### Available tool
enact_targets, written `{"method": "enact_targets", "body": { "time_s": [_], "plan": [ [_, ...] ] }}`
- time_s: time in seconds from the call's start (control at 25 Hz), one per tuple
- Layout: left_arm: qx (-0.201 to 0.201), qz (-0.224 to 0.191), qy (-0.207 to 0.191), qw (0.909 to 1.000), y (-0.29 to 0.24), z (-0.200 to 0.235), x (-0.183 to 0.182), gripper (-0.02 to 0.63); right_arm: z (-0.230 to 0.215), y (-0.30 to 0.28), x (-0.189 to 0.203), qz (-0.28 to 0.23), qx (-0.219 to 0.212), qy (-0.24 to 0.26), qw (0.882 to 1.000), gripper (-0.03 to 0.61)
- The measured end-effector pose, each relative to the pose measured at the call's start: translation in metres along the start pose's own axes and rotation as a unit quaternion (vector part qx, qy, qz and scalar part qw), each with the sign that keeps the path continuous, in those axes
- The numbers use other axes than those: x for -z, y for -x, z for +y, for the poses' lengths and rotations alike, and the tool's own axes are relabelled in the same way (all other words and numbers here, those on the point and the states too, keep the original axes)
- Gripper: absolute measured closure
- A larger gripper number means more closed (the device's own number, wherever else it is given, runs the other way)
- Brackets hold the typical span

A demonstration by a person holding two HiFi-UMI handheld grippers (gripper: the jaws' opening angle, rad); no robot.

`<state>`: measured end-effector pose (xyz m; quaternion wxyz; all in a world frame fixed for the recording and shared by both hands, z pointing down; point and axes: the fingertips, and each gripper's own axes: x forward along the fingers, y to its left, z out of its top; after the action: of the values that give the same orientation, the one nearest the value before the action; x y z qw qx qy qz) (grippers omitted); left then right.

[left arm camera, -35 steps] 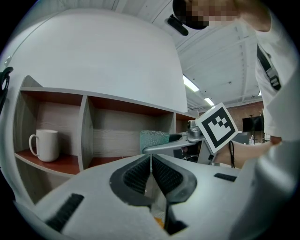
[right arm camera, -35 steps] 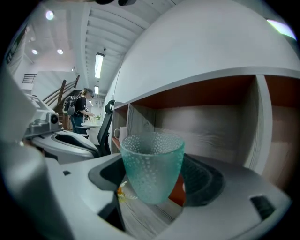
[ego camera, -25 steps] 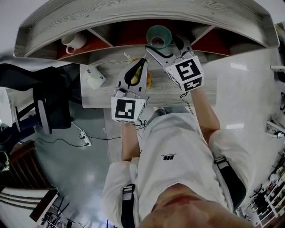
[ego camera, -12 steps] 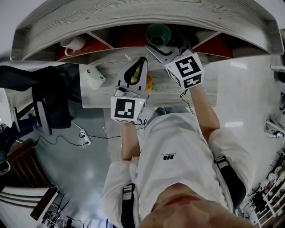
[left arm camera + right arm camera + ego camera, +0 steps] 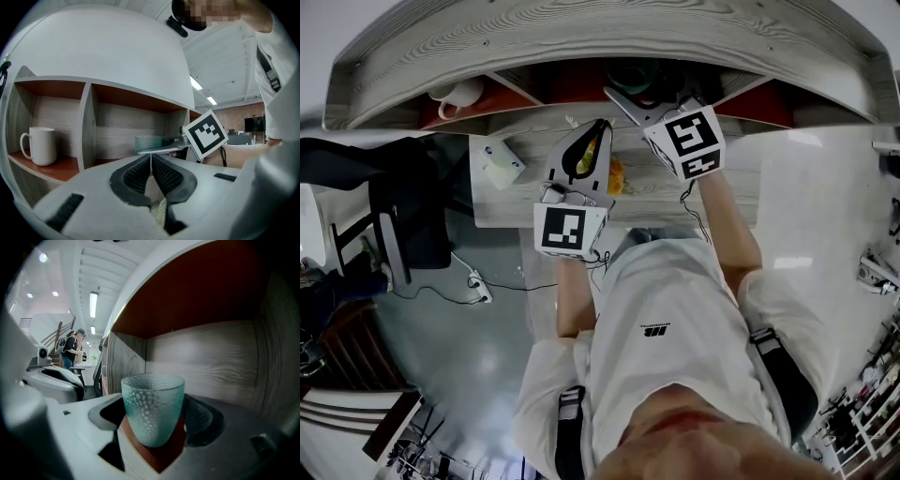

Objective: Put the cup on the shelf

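Had the right tongs (image 5: 153, 420) closed on the teal dimpled cup (image 5: 152, 404), one pad on each side of its lower half, with the cup upright and mouth up. Pressed the pads of the left tongs (image 5: 151, 161) flat together with nothing between them, and hung them low in front of the shelf (image 5: 206, 357), apart from the cup.

Reached with the right tongs into the middle compartment, with the red-brown floor board (image 5: 159, 453) directly under the cup's base. Could not tell whether base and board touched. Stood a white mug (image 5: 41, 145) in the compartment to the left, beyond the wooden divider (image 5: 126, 362). Left a yellow object (image 5: 614, 173) lying on the desk (image 5: 741, 178) below the shelf, just beside the left tongs.

Judged the release to be the risky step. Would drop or rock the cup if opened while the base was off the board or tilted. Could clip the divider, near the cup's left side, when spreading the pads or drawing back, and knock the cup over. Might also drag the cup forward off the board toward the desk if a pad clung to the dimpled wall on the way out. Seemed to have little room under the compartment's top board, so lifting while withdrawing could catch the rim.
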<state>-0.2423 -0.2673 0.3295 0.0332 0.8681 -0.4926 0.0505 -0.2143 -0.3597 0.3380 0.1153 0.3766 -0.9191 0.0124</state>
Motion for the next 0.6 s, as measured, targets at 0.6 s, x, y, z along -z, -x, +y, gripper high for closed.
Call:
{"method": "enact_targets", "body": {
  "time_s": [0.6],
  "plan": [
    [-0.003, -0.004, -0.004, 1.0, 0.0047, -0.0027, -0.0021, 0.579, -0.0001, 0.0007, 0.0068, 0.011, 0.002, 0.014, 1.0, 0.218]
  ]
}}
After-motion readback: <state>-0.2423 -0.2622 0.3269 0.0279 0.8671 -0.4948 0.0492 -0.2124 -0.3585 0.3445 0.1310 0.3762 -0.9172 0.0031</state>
